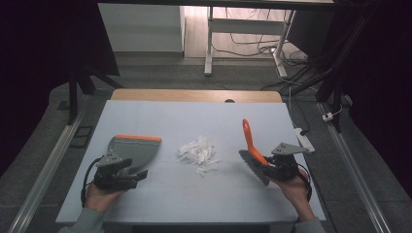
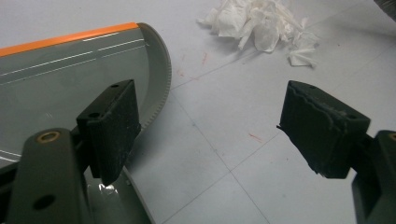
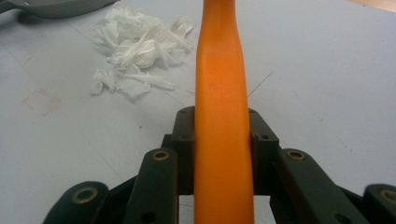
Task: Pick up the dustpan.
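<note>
Dustpan (image 1: 136, 149): grey body, orange strip along one edge, thin pale lines across the pan. Brush (image 1: 253, 151): orange handle, dark grey bristles. Paper scraps (image 1: 198, 151): white, crumpled. Worktop (image 1: 194, 121): pale blue-grey with faint reddish marks; light wood edge at far side. Gripper fingers (image 2: 109, 126): black.

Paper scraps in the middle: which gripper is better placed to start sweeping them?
Right. The right gripper is shut on the brush beside the paper scraps; the left gripper stands open by the dustpan.
</note>
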`<state>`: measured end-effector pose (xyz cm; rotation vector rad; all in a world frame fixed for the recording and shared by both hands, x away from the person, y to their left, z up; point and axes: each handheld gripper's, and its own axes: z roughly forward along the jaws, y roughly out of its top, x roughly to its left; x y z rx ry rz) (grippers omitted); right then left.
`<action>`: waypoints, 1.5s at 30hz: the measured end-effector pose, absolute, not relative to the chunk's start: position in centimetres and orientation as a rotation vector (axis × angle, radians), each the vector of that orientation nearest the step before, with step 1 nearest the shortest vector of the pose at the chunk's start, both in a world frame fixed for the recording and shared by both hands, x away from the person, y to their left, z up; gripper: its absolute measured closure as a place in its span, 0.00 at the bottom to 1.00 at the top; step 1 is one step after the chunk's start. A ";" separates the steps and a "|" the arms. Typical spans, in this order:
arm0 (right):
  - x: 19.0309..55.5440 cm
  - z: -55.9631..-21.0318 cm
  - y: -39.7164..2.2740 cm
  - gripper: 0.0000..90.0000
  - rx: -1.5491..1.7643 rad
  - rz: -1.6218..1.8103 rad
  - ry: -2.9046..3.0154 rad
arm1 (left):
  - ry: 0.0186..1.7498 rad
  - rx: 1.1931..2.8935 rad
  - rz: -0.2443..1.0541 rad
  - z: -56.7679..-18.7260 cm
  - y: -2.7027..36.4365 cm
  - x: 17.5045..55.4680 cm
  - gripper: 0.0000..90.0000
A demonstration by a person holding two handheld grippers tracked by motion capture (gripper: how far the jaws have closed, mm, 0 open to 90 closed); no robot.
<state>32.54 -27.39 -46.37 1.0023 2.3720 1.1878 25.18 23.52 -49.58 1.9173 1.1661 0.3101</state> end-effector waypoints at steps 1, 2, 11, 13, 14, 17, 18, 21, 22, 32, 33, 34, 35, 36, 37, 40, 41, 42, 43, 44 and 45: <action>32.5 -46.4 -27.4 0.78 1.003 1.192 2.369 | 1.166 1.918 0.307 -49.5 23.5 25.2 0.23; 32.5 -46.4 -27.4 0.78 1.003 1.193 2.369 | 1.162 1.919 0.306 -49.5 23.5 25.2 0.23; 32.5 -46.3 -27.3 0.78 0.999 1.192 2.368 | 1.153 1.929 0.302 -49.4 23.2 25.3 0.23; 32.5 -46.3 -27.3 0.78 1.000 1.194 2.365 | 1.153 1.930 0.301 -49.4 23.2 25.3 0.23; 32.5 -46.3 -27.3 0.78 1.001 1.195 2.364 | 1.153 1.931 0.302 -49.4 23.2 25.3 0.23; 32.5 -46.3 -27.3 0.78 1.001 1.194 2.361 | 1.154 1.931 0.302 -49.3 23.2 25.3 0.23; 32.5 -46.3 -27.3 0.78 1.002 1.194 2.361 | 1.154 1.931 0.302 -49.3 23.2 25.3 0.23; 32.4 -46.3 -27.3 0.78 1.001 1.194 2.362 | 1.149 1.933 0.303 -49.3 23.2 25.3 0.23; 32.4 -46.3 -27.3 0.78 1.002 1.194 2.362 | 1.149 1.933 0.304 -49.3 23.2 25.3 0.23; 32.4 -46.2 -27.3 0.78 1.004 1.191 2.357 | 1.157 1.936 0.308 -49.1 23.1 25.3 0.23; 32.4 -46.2 -27.3 0.78 1.003 1.193 2.356 | 1.159 1.936 0.311 -49.0 23.1 25.4 0.23; 32.4 -46.2 -27.3 0.78 1.003 1.192 2.356 | 1.159 1.936 0.311 -49.0 23.1 25.4 0.24; 32.4 -46.2 -27.3 0.78 1.004 1.193 2.356 | 1.169 1.938 0.316 -48.9 23.1 25.4 0.24; 32.4 -46.2 -27.3 0.78 1.004 1.193 2.356 | 1.183 1.941 0.322 -48.8 23.1 25.4 0.24; 32.5 -46.2 -27.3 0.78 1.003 1.192 2.357 | 1.196 1.943 0.328 -48.7 23.1 25.5 0.24; 32.5 -46.3 -27.3 0.78 1.005 1.187 2.358 | 1.220 1.948 0.342 -48.5 23.1 25.6 0.24; 32.5 -46.3 -27.3 0.78 1.005 1.186 2.357 | 1.226 1.949 0.344 -48.5 23.2 25.6 0.24; 32.5 -46.3 -27.4 0.78 1.011 1.185 2.356 | 1.231 1.950 0.343 -48.4 23.2 25.7 0.24; 32.5 -46.3 -27.4 0.78 1.012 1.184 2.357 | 1.238 1.950 0.344 -48.4 23.2 25.7 0.24; 32.5 -46.3 -27.4 0.78 1.012 1.184 2.357 | 1.245 1.952 0.345 -48.3 23.3 25.7 0.24; 32.5 -46.3 -27.4 0.78 1.007 1.185 2.359 | 1.261 1.948 0.347 -48.2 23.4 25.8 0.24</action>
